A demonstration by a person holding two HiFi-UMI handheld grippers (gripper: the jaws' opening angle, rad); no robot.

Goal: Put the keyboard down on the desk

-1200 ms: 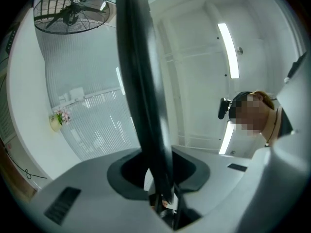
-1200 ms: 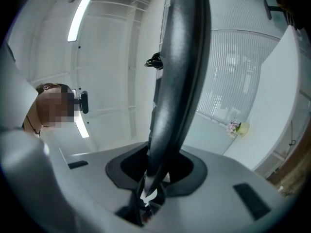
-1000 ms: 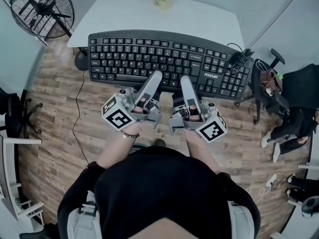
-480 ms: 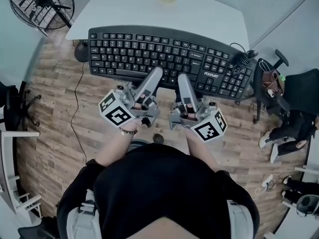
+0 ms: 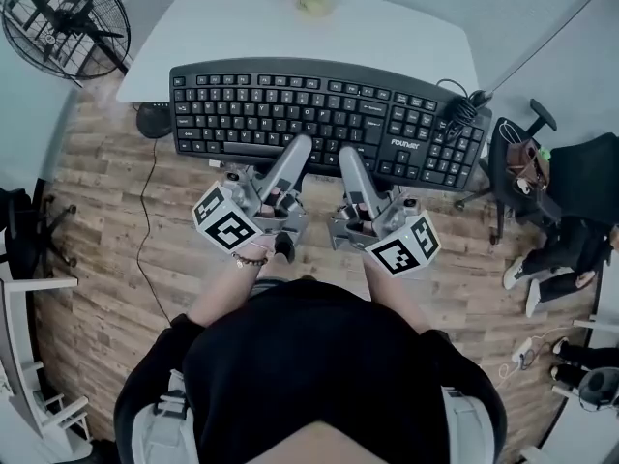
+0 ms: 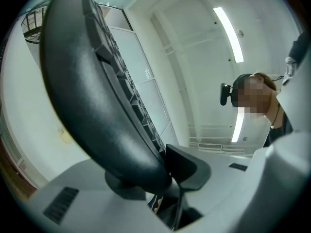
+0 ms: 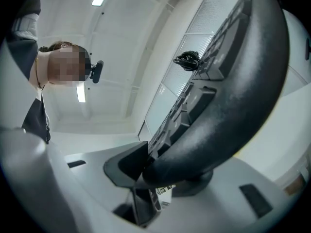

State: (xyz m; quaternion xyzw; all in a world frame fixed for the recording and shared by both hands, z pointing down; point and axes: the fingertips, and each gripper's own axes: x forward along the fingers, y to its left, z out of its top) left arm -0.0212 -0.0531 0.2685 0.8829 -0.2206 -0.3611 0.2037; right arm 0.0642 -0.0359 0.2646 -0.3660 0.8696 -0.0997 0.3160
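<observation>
While my left gripper (image 5: 298,153) and right gripper (image 5: 346,159) are pinching the keyboard (image 5: 290,114), the right's jaws just opening slightly, I'm holding it aloft; setting it on the desk (image 5: 290,27) remains.

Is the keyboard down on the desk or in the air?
In the air: the keyboard is clamped at its near edge by the left gripper, mostly over wooden floor.

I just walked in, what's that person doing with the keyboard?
A person holds a gripper in each hand. The left gripper and right gripper both pinch the near edge of the black keyboard, holding it up in front of the white desk. The right gripper's jaws have just been opening slightly, with the keyboard between them.
</observation>
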